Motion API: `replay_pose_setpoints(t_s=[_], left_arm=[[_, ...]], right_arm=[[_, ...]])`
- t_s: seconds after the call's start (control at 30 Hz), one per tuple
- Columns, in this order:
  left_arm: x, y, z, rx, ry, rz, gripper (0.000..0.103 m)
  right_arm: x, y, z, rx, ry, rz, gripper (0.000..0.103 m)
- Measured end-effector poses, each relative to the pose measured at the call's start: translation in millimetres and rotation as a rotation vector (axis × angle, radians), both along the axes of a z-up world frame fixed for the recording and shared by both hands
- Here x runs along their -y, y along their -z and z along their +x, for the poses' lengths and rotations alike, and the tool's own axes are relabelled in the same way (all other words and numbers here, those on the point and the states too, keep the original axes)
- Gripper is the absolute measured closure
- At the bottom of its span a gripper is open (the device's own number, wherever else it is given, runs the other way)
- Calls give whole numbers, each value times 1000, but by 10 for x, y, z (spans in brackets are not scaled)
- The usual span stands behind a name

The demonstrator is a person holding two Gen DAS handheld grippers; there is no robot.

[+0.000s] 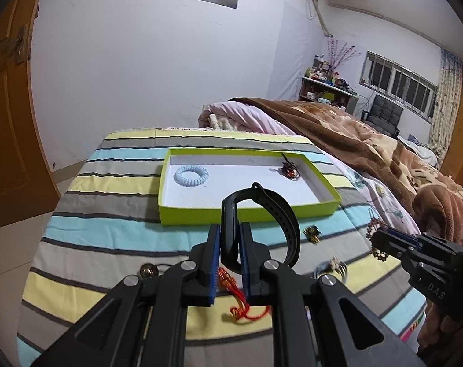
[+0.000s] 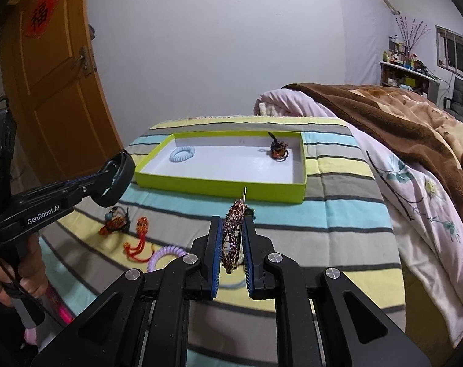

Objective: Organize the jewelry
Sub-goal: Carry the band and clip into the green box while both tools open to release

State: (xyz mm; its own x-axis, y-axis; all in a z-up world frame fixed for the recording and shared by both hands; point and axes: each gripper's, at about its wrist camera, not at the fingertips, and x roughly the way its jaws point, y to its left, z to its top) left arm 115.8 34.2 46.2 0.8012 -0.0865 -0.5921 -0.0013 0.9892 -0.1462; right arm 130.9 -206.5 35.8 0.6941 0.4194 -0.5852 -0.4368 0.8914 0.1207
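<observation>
- Left hand-held gripper point(image 1: 229, 238) clamped on black rubber wristband point(image 1: 262, 214); right hand-held gripper point(image 2: 233, 238) pinching purple rhinestone hair clip point(image 2: 233, 232).
- Both above striped bed point(image 1: 109, 232), short of shallow lime-green cardboard tray point(image 1: 246, 212).
- Step: carrying to tray; next, probably forward, release inside.

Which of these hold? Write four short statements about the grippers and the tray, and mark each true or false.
1. The left gripper is shut on a black wristband. True.
2. The right gripper is open and holds nothing. False: it is shut on a purple beaded hair clip.
3. The green tray holds a pale blue coil hair tie. True.
4. The red tassel charm lies inside the tray. False: it lies on the striped cloth.
</observation>
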Motion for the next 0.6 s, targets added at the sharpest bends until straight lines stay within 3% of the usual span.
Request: replay_pose_setpoints(t_s=[0.6], left_arm=[[-173,40,674,-12,-30,59,90]], right_arm=[[-143,-120,715,45,1,-43,90]])
